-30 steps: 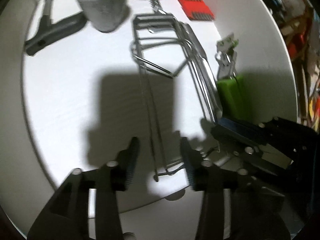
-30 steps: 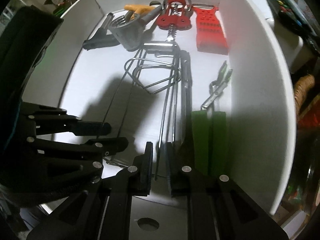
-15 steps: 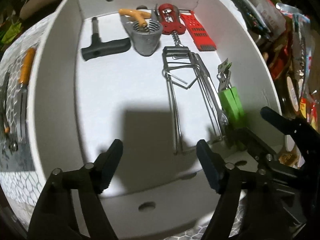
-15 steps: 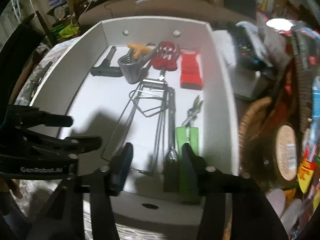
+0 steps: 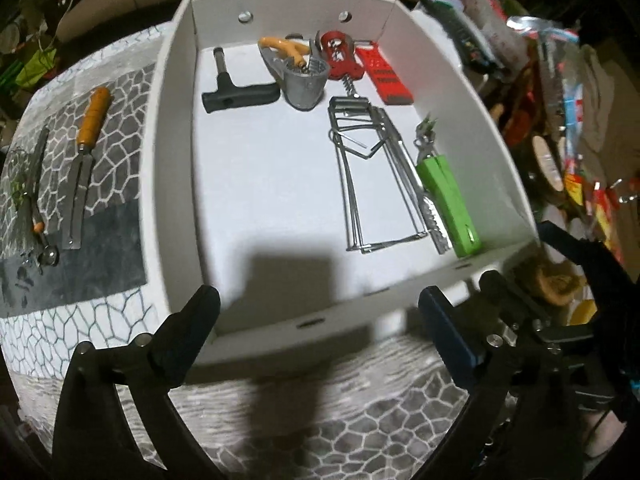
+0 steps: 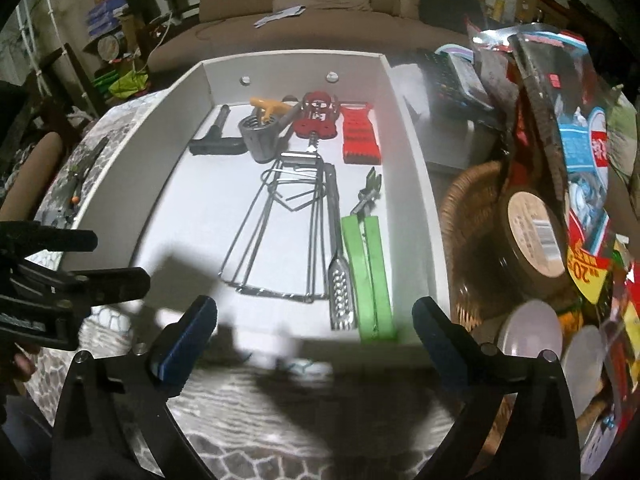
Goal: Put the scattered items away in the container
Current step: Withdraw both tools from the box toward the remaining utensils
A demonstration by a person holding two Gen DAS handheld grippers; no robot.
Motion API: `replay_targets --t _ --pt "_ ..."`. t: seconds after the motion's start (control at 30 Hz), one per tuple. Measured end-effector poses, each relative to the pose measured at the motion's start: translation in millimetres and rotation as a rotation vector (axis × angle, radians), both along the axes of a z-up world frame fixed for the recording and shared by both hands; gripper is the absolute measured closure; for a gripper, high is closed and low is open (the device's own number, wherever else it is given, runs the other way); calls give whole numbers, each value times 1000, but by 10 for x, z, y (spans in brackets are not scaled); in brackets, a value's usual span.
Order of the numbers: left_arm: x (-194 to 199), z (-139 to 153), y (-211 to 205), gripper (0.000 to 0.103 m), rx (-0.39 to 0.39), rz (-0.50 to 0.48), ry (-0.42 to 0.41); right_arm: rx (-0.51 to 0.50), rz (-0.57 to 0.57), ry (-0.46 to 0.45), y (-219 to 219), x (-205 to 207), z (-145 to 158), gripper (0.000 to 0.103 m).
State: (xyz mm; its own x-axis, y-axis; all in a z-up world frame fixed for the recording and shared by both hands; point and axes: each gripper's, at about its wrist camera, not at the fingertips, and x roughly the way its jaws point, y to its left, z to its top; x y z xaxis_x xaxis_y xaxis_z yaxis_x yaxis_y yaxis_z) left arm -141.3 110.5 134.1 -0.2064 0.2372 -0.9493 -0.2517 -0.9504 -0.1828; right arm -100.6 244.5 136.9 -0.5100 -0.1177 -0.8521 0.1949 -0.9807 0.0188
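The white container (image 5: 168, 168) holds a wire utensil (image 5: 394, 242), metal tongs (image 5: 434, 224), a green-handled tool (image 5: 446, 200), a red corkscrew (image 5: 340, 56), a red grater (image 5: 386, 78), a grey press (image 5: 306, 84) and a black T-handle tool (image 5: 240, 96). Left of the box, an orange-handled tool (image 5: 94, 116) and a small scoop (image 5: 50, 256) lie on the patterned cloth. My left gripper (image 5: 320, 308) hangs over the box's near wall, jaws opening, nothing between them. My right gripper (image 6: 316, 312) hangs likewise, jaws opening and empty, above the wire utensil (image 6: 276, 294).
A wicker basket (image 6: 472, 208), a brown jar (image 6: 536, 232) and several packets crowd the right side of the box. A brown sofa (image 6: 320, 8) stands behind. The patterned cloth (image 5: 280, 420) covers the table in front.
Both grippers have risen and drawn back out of the box, and their jaws have gone from nearly shut to wide. The wire utensil now lies free in the box.
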Motion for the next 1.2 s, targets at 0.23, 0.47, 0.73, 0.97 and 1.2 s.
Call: replay_targets --t 0.23,0.47,0.73,0.97,1.2 --pt "476 302 -285 3 49 23 73 -43 46 32 -272 377 243 1" --pt "949 428 -928 3 75 90 144 -45 154 54 -864 794 359 1" --pt "1174 450 -2007 3 31 204 204 -113 251 50 -1668 976 340 1" --pt "1121 234 -3211 3 44 383 194 -146 335 30 -2474 918 223 1" --pt "804 -22 -3996 3 34 493 233 -239 360 -31 -3120 479 20 1"
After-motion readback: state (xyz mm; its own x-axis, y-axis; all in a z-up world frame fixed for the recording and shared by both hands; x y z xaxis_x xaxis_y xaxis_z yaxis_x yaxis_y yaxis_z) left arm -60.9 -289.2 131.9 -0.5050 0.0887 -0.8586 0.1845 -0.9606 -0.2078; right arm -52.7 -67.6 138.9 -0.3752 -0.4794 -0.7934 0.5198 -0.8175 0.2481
